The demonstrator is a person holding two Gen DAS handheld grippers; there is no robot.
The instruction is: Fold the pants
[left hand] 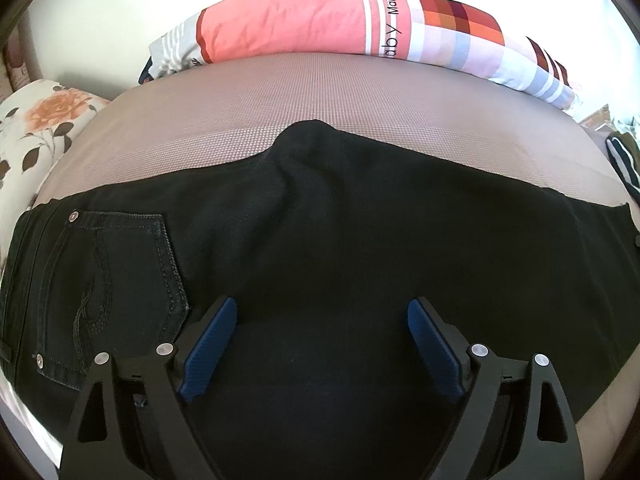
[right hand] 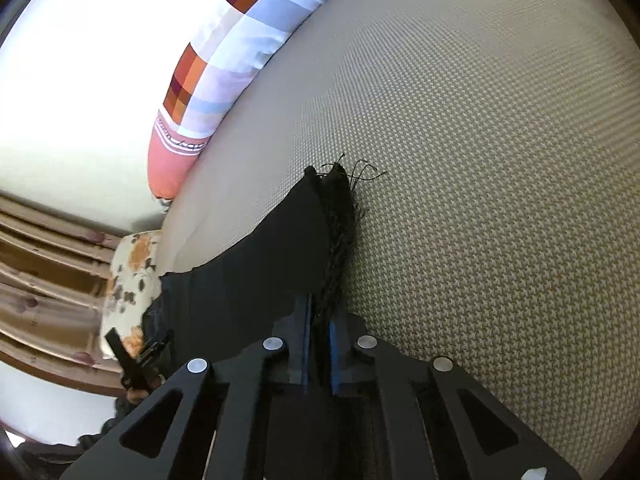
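Black pants (left hand: 320, 220) are laid flat across the bed (left hand: 224, 120), waistband & back pocket (left hand: 116, 280) to the left in the left wrist view. Left tongs (left hand: 322, 320) are held wide open just above the fabric, nothing gripped. Right tongs (right hand: 319, 320) are closed on the frayed leg hem (right hand: 340, 216) at the pants' other end. A pink/plaid pillow (left hand: 304, 24) is seen along the far bed edge, w/ a floral pillow (left hand: 36, 128) at the left.

Home bedroom: mattress (left hand: 240, 120) w/ striped pillow (left hand: 320, 20), floral pillow (left hand: 40, 128).
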